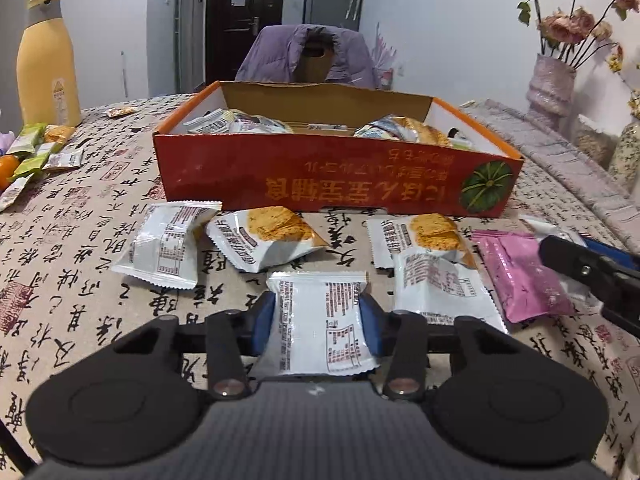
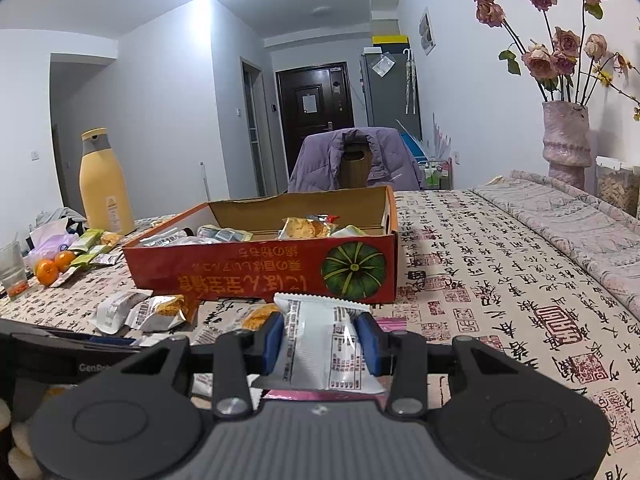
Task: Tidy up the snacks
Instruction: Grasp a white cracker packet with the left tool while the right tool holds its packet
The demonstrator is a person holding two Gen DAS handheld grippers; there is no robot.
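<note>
A lived-in home: a front door (image 2: pixel 315 101) at the far end, a purple jacket (image 2: pixel 384 160) draped over a chair, a vase of dried roses (image 2: pixel 566 136), and a worktop (image 2: pixel 500 280) under a calligraphy-print cloth.

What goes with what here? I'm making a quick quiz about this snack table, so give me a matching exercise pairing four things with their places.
Things:
1. pink packet
2. yellow bottle
3. purple jacket
4. vase of roses

Places:
A. draped over the chair behind the red box
B. far right, near the wall
C. on the tablecloth, right of the white packets
D. far left of the table

Pairs: 1-C, 2-D, 3-A, 4-B
</note>
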